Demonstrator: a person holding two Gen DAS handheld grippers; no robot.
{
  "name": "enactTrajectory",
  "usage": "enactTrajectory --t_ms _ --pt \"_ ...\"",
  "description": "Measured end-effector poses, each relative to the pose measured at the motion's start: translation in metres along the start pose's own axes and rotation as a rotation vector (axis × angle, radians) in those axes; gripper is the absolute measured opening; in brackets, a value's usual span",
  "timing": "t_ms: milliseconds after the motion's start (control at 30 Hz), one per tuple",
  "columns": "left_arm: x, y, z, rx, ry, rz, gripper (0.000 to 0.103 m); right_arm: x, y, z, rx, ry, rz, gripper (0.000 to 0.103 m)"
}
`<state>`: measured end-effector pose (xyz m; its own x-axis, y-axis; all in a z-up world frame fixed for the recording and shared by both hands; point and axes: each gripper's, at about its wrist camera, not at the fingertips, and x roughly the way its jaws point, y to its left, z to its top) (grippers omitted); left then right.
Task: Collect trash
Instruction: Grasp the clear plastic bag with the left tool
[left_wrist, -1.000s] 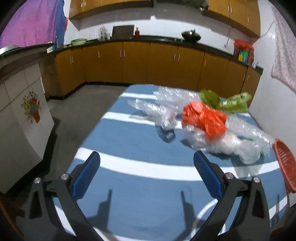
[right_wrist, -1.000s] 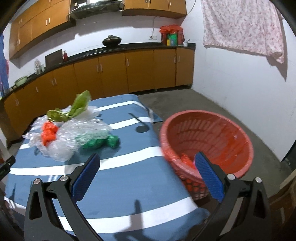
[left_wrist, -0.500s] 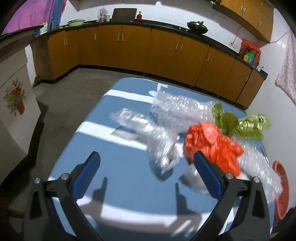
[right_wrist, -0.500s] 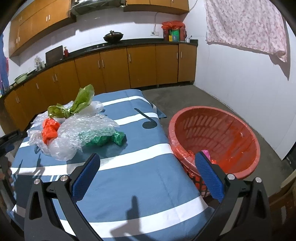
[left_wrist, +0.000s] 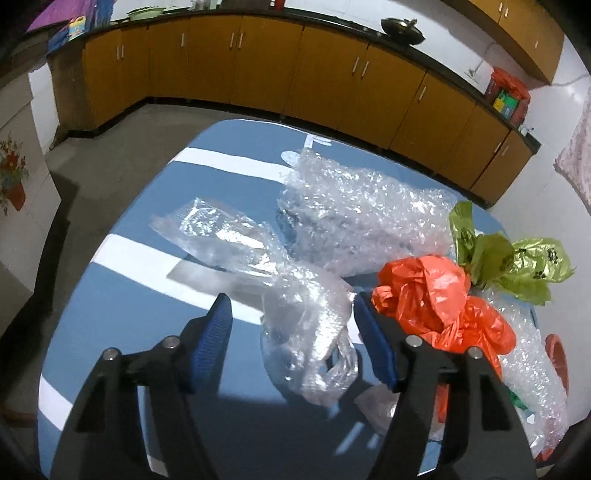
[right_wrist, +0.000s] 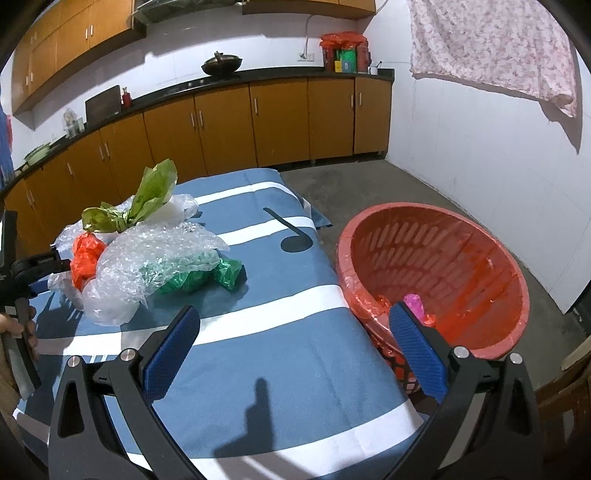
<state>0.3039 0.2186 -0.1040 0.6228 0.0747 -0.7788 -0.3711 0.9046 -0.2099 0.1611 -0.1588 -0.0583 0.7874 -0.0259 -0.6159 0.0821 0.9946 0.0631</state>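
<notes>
A heap of trash lies on the blue striped tablecloth (left_wrist: 147, 295): a clear plastic bag (left_wrist: 306, 332), bubble wrap (left_wrist: 362, 206), an orange bag (left_wrist: 436, 295) and a light green bag (left_wrist: 509, 258). My left gripper (left_wrist: 291, 301) points down at the clear bag. Its jaws are closing with the bag between them, and the left pad still stands apart from the plastic. My right gripper (right_wrist: 294, 312) hangs open over the cloth with nothing in it, between the heap (right_wrist: 159, 254) and the red basket (right_wrist: 461, 236).
The red basket stands off the table's right edge and holds a pink scrap (right_wrist: 415, 301) and orange plastic. A dark green bag (right_wrist: 207, 277) lies under the bubble wrap. A hand (right_wrist: 14, 332) shows at the left edge. Brown cabinets (right_wrist: 221, 125) line the far wall.
My left gripper has moved forward and down over the table to the clear bag, and its jaws have narrowed around it. The right gripper has hardly moved.
</notes>
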Motion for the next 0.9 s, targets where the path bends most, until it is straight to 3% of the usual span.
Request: enactTrajectory --t_ms 167,267,500,667,900 --pt "0.008 -0.002 0.000 0.030 0.018 -0.008 0.041 -0.001 0.007 0.003 -0.023 -0.013 -0.004 0.101" --pt "0.008 0.001 -0.001 0.043 0.012 -0.016 0.035 -0.001 0.009 0.008 -0.023 -0.023 -0.001 0.101" --pt "-0.007 0.009 -0.010 0.079 -0.025 -0.012 0.033 -0.002 0.017 0.026 -0.017 -0.057 0.029 0.101" --pt "-0.026 0.013 -0.018 0.131 -0.067 0.008 0.033 0.008 0.040 0.062 -0.040 -0.093 0.077 0.098" --pt "-0.048 0.011 -0.024 0.191 -0.115 0.039 0.033 0.058 0.085 0.110 -0.035 -0.019 0.143 0.074"
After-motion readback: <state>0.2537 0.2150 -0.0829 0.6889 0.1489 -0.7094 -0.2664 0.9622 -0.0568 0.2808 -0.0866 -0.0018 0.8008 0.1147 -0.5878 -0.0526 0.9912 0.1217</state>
